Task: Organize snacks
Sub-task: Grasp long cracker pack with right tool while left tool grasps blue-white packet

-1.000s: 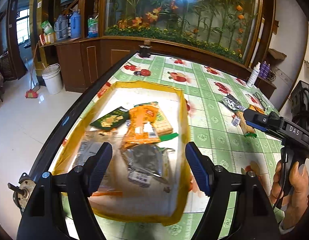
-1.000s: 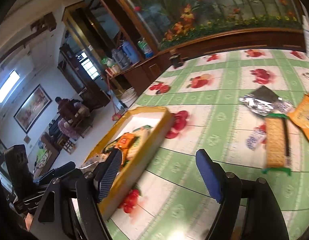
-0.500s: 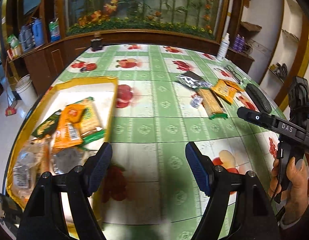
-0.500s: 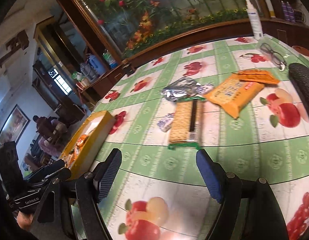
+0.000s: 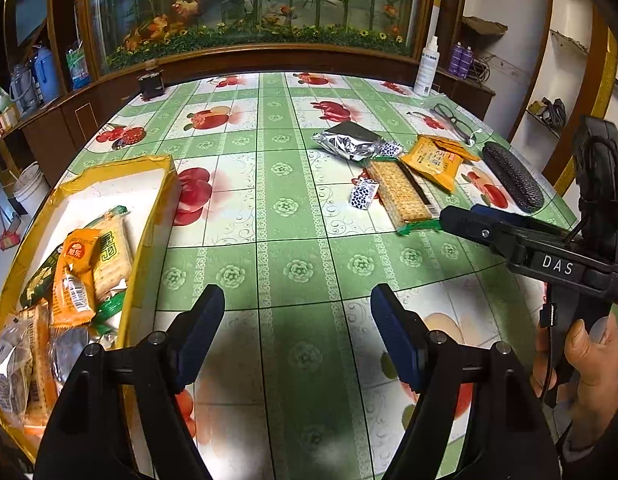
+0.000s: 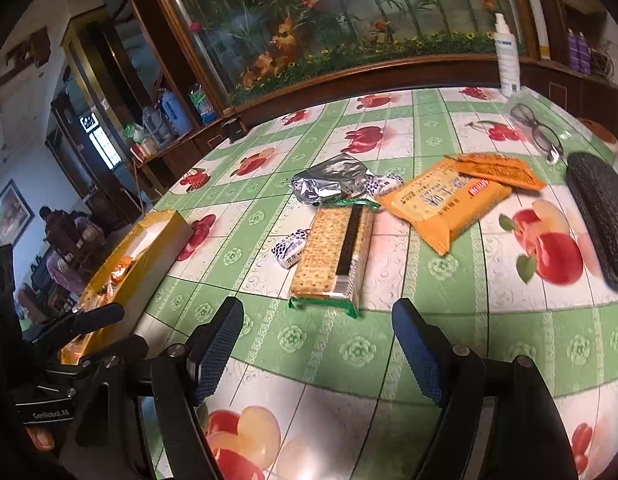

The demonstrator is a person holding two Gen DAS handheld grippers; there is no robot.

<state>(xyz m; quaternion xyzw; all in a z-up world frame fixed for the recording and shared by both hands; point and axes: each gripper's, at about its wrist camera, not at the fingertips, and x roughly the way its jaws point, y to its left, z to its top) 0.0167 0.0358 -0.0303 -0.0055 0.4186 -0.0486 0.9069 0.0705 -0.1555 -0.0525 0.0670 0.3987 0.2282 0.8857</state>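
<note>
On the tabletop [image 5: 293, 240], a cracker pack [image 6: 333, 252] lies at 12 o'clock from the released, empty right claw [image 6: 317, 350], flanked by a small candy [image 6: 289, 249], foil bag [image 6: 329, 180], orange packets [image 6: 445, 204] and a glasses case [image 6: 601, 216]. The left claw [image 5: 297, 332], also released, has swung away from the yellow tray [image 5: 149, 220], now at 9 o'clock.

Left wrist view looks low across the table [image 5: 293, 248]; right wrist view sits nearer the cracker pack [image 6: 333, 256]. Both share pack and yellow tray [image 5: 149, 216].
</note>
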